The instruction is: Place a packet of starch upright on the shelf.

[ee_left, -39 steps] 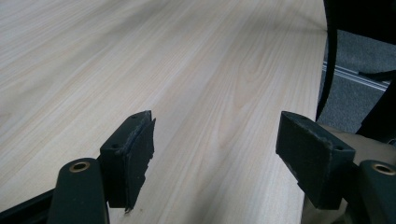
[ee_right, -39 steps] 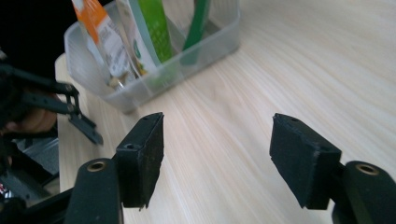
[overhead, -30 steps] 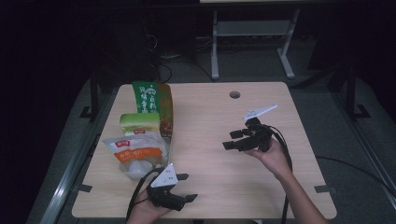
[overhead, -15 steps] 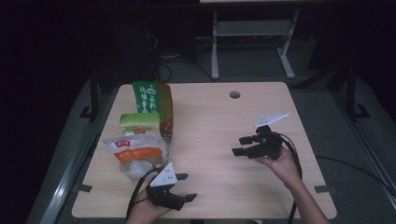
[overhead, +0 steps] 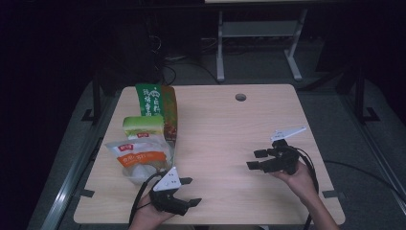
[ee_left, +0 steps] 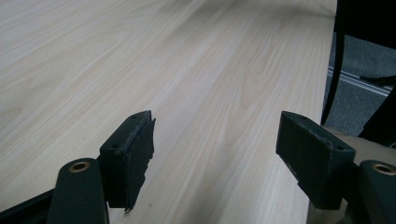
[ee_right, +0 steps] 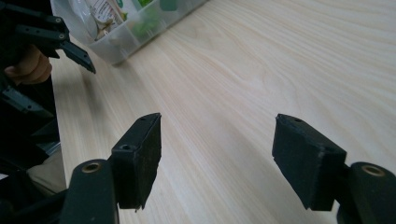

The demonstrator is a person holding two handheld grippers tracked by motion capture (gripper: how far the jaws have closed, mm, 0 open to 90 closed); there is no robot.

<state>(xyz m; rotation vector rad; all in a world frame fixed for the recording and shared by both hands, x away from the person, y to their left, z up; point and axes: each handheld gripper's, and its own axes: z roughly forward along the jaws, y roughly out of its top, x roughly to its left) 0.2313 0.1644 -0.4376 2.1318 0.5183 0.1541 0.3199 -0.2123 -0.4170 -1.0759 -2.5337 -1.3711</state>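
We see both the left gripper (overhead: 187, 191) and right gripper (overhead: 256, 159) with jaws apart, holding nothing over the bare surface (overhead: 215, 129). Snack bags (overhead: 143, 148) sit just beyond the left gripper, untouched; nothing looks begun yet.

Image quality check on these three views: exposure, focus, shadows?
High view: surroundings nearly black, only the table evenly lit; soft overall, print on the snack packs unreadable. Left gripper view: open left gripper sharp, wood grain crisp up close, softening toward the far edge. Right gripper view: open right gripper sharp, faint shadows under its pads, the clear bin slightly blurred.
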